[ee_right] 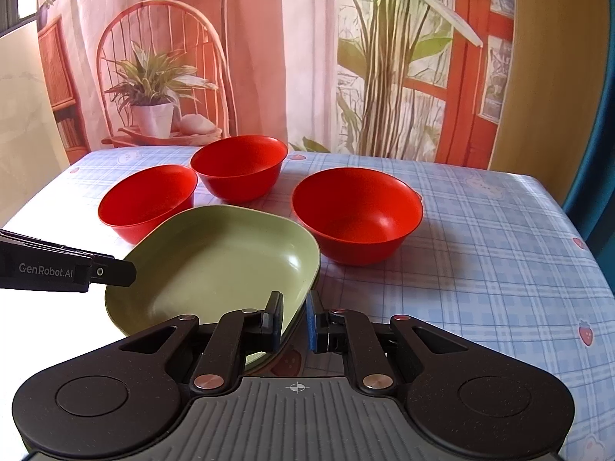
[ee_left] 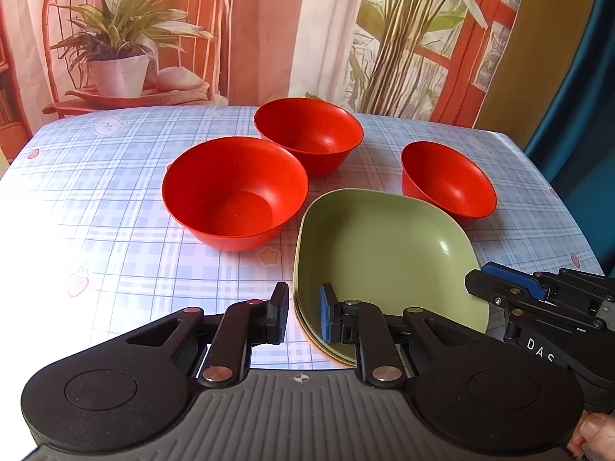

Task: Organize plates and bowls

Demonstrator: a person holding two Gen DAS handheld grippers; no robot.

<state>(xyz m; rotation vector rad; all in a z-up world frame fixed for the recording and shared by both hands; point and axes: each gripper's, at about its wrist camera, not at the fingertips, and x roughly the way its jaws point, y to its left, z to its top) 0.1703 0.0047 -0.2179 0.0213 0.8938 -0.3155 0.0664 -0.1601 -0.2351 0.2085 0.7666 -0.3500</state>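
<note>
A stack of square green plates [ee_left: 384, 253], with an orange edge showing under it, lies on the table near me. My left gripper [ee_left: 303, 313] is shut on the stack's near left rim, one finger outside and one inside. My right gripper [ee_right: 294, 320] is shut on the rim of the same green plate stack [ee_right: 215, 257] at its near right corner. Each gripper shows in the other's view: the right gripper [ee_left: 476, 284] at the plate's right edge, the left gripper [ee_right: 130, 271] at its left edge. Three red bowls stand upright behind the plates: a large bowl [ee_left: 234, 192], a rear bowl [ee_left: 309, 134] and a smaller bowl [ee_left: 447, 180].
The table wears a blue plaid cloth [ee_left: 115, 199] printed with strawberries. A printed backdrop of a chair and plants [ee_left: 115, 38] hangs behind the far edge. A blue curtain [ee_left: 576, 115] hangs at the right. A person's fingertips [ee_left: 592, 434] show at the lower right.
</note>
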